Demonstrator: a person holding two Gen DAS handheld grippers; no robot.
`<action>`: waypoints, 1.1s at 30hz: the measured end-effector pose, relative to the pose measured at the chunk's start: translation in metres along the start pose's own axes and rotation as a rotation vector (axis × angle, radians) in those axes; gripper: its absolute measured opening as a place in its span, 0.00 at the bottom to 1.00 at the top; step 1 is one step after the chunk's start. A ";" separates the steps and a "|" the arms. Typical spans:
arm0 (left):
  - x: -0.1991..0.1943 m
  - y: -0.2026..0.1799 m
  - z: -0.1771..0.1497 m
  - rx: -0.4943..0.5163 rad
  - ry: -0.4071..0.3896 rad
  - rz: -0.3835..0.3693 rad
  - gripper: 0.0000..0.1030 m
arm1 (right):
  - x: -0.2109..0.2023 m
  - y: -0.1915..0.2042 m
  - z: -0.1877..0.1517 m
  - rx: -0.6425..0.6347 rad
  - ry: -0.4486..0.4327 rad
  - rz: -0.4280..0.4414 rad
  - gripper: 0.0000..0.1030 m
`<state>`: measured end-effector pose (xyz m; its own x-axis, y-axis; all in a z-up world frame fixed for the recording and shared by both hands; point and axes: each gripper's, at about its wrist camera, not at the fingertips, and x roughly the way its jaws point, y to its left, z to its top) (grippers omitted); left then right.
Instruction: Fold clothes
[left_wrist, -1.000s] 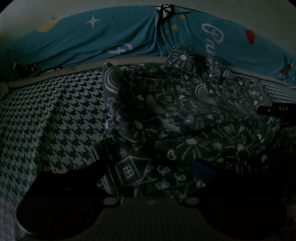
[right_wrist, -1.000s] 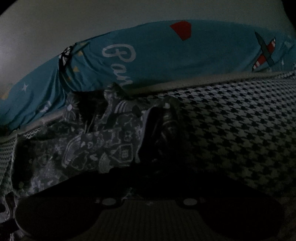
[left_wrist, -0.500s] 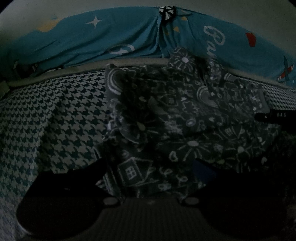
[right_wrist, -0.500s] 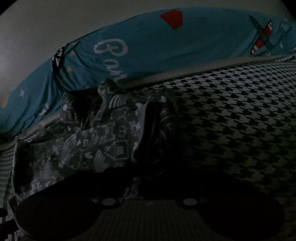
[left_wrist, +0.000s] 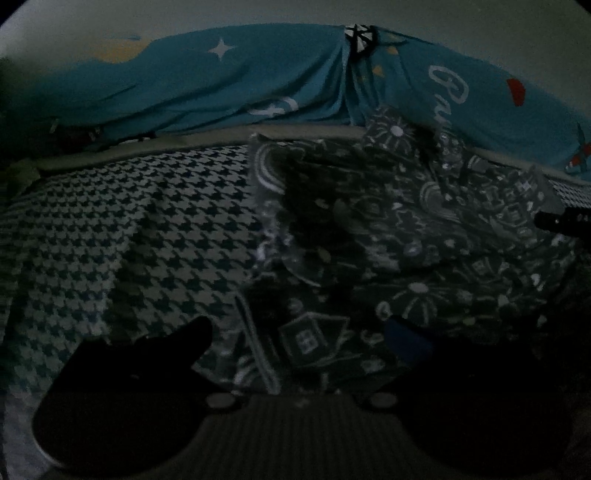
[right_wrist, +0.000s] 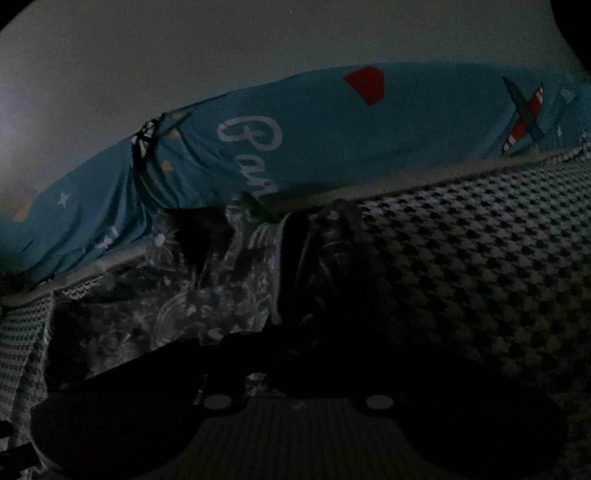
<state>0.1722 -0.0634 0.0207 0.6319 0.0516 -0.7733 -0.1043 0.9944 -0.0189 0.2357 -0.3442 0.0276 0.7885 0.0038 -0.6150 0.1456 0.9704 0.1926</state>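
Garment (left_wrist: 388, 236): dark printed cloth, bunched on the houndstooth sheet (left_wrist: 122, 229), far end against the blue pillow (left_wrist: 277, 81). L gripper (left_wrist: 295, 343) sits over the near hem, fingers spread wide w/ cloth between them, not clamped. R gripper (right_wrist: 295, 354) is low at the garment's right edge; too dark to tell its state, prob. close to the fabric. Pinch a single layer at each corner, then pull taut before folding.

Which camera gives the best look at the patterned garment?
The left wrist view: the patterned garment spreads crumpled across the middle, its doodle print readable. The right wrist view shows only a darker, bunched portion at lower left, print mostly blurred.
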 end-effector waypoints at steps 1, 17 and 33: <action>-0.001 0.002 -0.001 0.000 -0.002 0.005 1.00 | -0.001 0.001 0.000 0.000 -0.001 0.001 0.24; -0.010 0.022 -0.005 -0.019 -0.019 0.013 1.00 | -0.014 0.034 0.003 -0.024 -0.042 0.050 0.24; -0.004 0.022 -0.008 -0.027 -0.005 0.036 1.00 | -0.022 0.035 0.003 -0.034 -0.056 0.078 0.24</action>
<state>0.1614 -0.0428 0.0186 0.6313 0.0878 -0.7705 -0.1480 0.9889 -0.0086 0.2253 -0.3115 0.0501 0.8287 0.0667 -0.5557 0.0631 0.9754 0.2113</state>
